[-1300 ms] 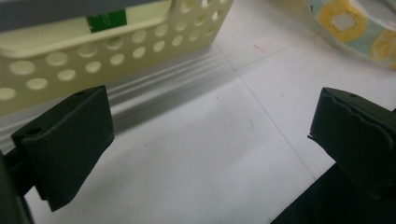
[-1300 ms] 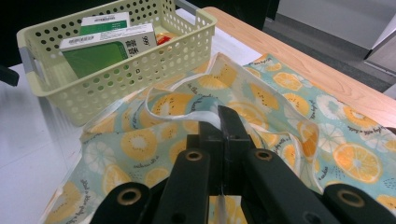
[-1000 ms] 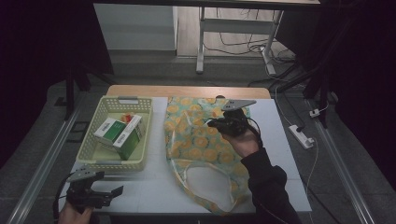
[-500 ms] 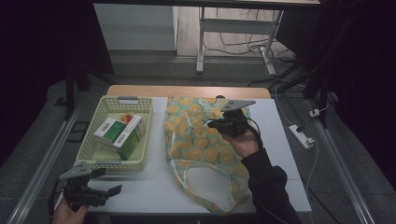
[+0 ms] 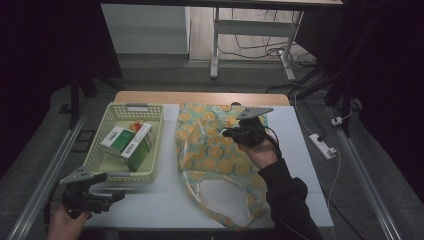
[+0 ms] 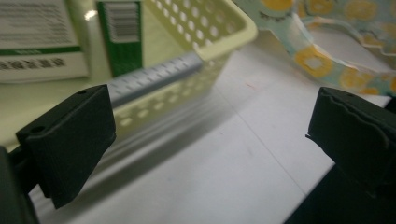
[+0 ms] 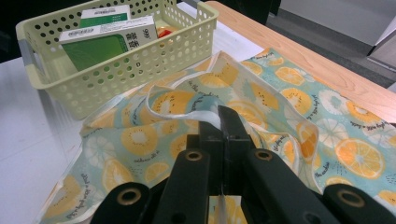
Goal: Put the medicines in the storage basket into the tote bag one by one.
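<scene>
Looks like early days on bagging: the left gripper hangs with jaws spread wide and empty at the table's near-left corner, just short of the basket, which holds the green-and-white boxes (something orange-red tucked behind them). Right gripper is clamped on a fold of the citrus-print bag, lying flat mid-table, nothing packed yet.

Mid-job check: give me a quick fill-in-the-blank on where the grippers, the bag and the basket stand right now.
1. The right gripper is shut on the ____ of the fruit-print bag.
2. The left gripper has its jaws ____.
3. The green-and-white boxes lie in the ____.
4. In the high view, the basket stands to the ____ of the bag.

Missing words: rim; open; basket; left
</scene>
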A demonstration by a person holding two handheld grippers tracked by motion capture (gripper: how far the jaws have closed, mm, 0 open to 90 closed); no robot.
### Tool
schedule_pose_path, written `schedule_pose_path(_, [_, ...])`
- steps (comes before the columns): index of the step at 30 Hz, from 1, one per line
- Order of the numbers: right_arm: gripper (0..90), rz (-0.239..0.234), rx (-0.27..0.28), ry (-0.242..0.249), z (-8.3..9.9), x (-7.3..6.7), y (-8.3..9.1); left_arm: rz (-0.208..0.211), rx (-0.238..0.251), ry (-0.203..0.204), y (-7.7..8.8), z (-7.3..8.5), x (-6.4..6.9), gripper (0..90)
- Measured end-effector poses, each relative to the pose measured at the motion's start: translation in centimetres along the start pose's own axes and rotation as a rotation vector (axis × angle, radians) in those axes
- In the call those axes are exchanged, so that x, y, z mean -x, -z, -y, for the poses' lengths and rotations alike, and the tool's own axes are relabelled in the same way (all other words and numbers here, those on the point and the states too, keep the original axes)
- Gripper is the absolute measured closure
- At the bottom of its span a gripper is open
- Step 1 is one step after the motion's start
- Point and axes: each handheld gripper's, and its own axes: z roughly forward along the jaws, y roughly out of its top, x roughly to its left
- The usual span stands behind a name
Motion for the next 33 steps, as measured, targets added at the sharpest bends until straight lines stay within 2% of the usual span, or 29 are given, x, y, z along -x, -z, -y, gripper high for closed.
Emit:
schedule_pose_path(6, [89.9, -0.002, 0.005, 0.000, 0.0, 0.0, 0.1, -0.077, -0.023, 0.005, 0.2, -1.3, -1.2, 0.0])
schedule_pose_path(11, [90.0, -0.004, 0.003, 0.001, -0.1, 0.0, 0.0, -0.093, -0.044, 0.042, -0.2, -2.2, -2.8, 0.0])
schedule_pose_path(17, [90.0, -0.005, 0.005, 0.001, -0.1, 0.0, 0.0, -0.129, -0.047, 0.043, -0.6, -3.3, -4.1, 0.0])
schedule_pose_path(22, [89.9, -0.005, 0.005, 0.001, -0.1, 0.0, 0.0, -0.179, -0.060, 0.041, -0.8, -4.3, -5.1, 0.0])
schedule_pose_path(27, [89.9, -0.004, 0.000, 0.003, -0.1, -0.1, 0.0, -0.187, -0.063, 0.038, -1.3, -5.7, -6.3, 0.0])
schedule_pose_path(30, [89.9, -0.005, 0.001, 0.004, -0.1, -0.1, 0.0, -0.205, -0.079, 0.034, -1.9, -6.5, -7.1, 0.0])
schedule_pose_path(33, [89.9, -0.004, 0.001, 0.005, -0.1, -0.1, 0.1, -0.210, -0.080, 0.043, -2.3, -7.2, -7.9, 0.0])
